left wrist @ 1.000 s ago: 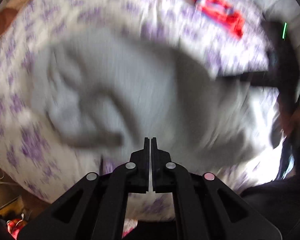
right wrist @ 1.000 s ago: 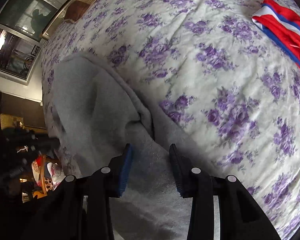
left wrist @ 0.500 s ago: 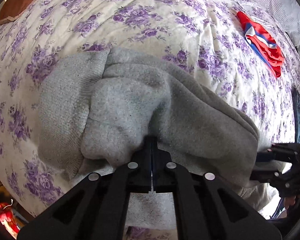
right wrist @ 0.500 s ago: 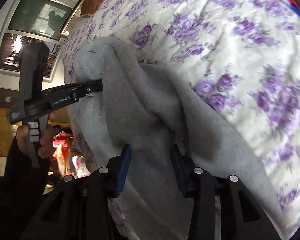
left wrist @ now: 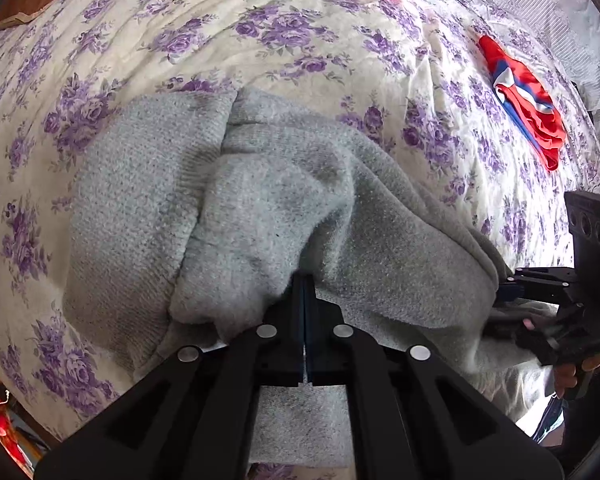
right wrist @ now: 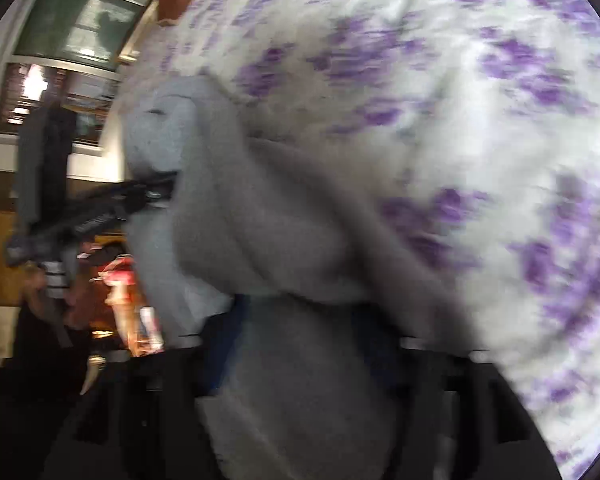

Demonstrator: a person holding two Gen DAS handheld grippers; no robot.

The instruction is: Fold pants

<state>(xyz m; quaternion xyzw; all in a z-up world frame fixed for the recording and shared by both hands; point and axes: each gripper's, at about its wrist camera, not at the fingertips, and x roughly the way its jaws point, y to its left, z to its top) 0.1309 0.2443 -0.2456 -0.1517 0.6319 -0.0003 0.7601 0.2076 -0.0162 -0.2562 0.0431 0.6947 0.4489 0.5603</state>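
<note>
Grey pants (left wrist: pixel 284 216) lie bunched on a flowered bedspread (left wrist: pixel 308 40). The left gripper (left wrist: pixel 305 280) is clamped on a fold of them. The right gripper (right wrist: pixel 296 320), blurred, straddles the cloth; its grip cannot be told.

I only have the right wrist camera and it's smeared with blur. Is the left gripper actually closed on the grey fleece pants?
Observer: Yes. In the left wrist view the left gripper has its jaws pressed together, with a fold of the grey fleece pants bunched over the tips.
Operator: Is anything else on the bed near them?
Observer: A crumpled red, white and blue garment lies on the purple-flowered bedspread, apart from the pants, towards the far right.
Operator: Which part of the pants is spread out?
Observer: The ribbed knit band at their left end lies spread on the bedspread.
</note>
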